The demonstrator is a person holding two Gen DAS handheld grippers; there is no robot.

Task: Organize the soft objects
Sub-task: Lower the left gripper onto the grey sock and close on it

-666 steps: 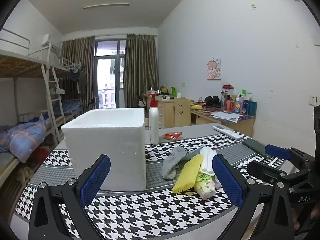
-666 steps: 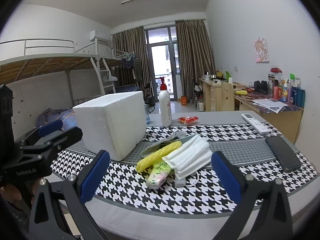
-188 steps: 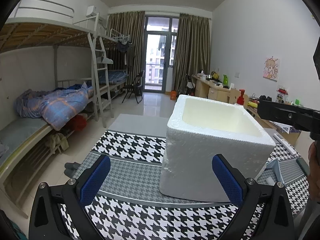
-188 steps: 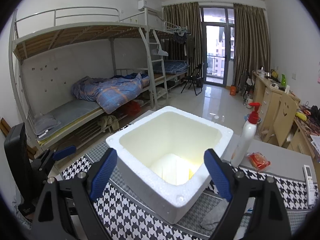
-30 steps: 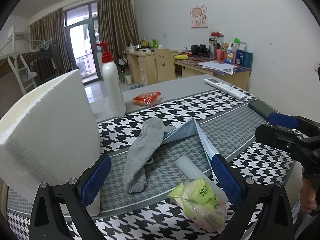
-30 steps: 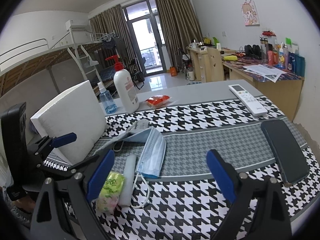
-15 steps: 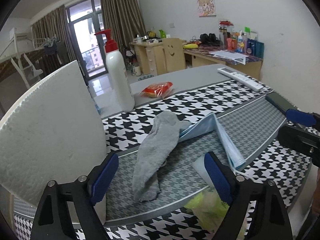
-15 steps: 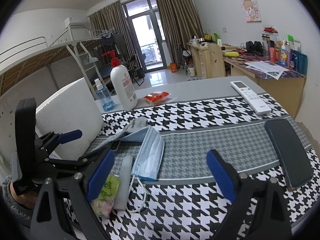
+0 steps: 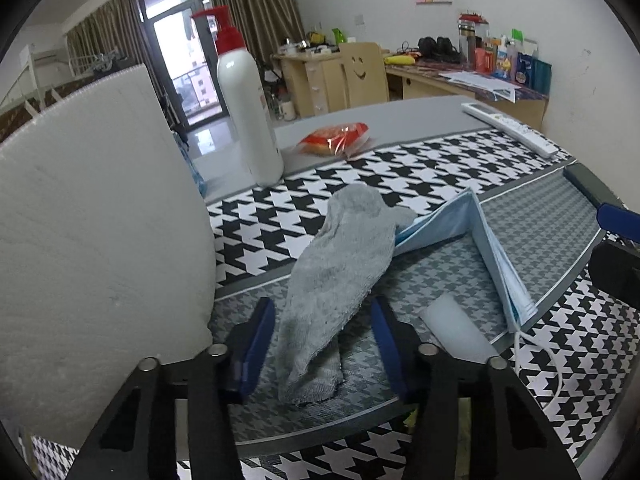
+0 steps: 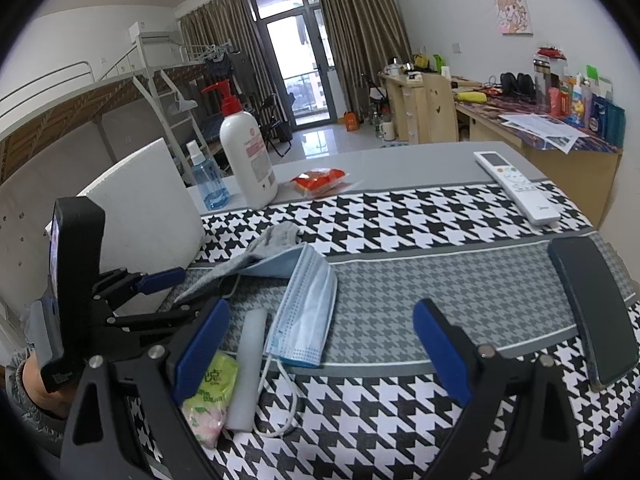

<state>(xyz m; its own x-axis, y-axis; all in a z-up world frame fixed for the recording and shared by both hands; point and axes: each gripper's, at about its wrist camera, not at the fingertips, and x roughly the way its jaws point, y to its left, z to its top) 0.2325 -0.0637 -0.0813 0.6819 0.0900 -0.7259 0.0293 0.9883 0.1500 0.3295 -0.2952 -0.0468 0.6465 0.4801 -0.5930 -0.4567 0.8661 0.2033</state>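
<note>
- The grey sock [image 9: 340, 272] lies flat on the houndstooth tablecloth [image 9: 420, 176], just right of the white foam box [image 9: 96, 240]; its near end reaches in between the two blue pads of the left gripper [image 9: 322, 344].
- The left gripper's jaws stand partly apart, one pad on each side of the sock's near end. A gap shows on both sides, so neither pad presses the fabric.
- The sock's far end rests on the corner of a blue face mask [image 9: 480, 248], which lies folded at an angle to its right.
- A white foam strip [image 10: 250, 364] lies beside the mask's near edge, and a green tissue pack [image 10: 210, 392] lies just left of the strip.
- The right gripper [image 10: 320, 354] hangs low over the cloth with jaws spread wide and nothing between them; the mask's lower edge and the strip lie just inside its left pad.
- Behind the sock stand a white pump bottle [image 10: 248, 160] and a blue spray bottle [image 10: 208, 180], with a red snack packet [image 10: 318, 180] beside them.
- A remote control [image 10: 516, 186] and a dark phone [image 10: 592, 312] lie well apart on the right side of the table.
</note>
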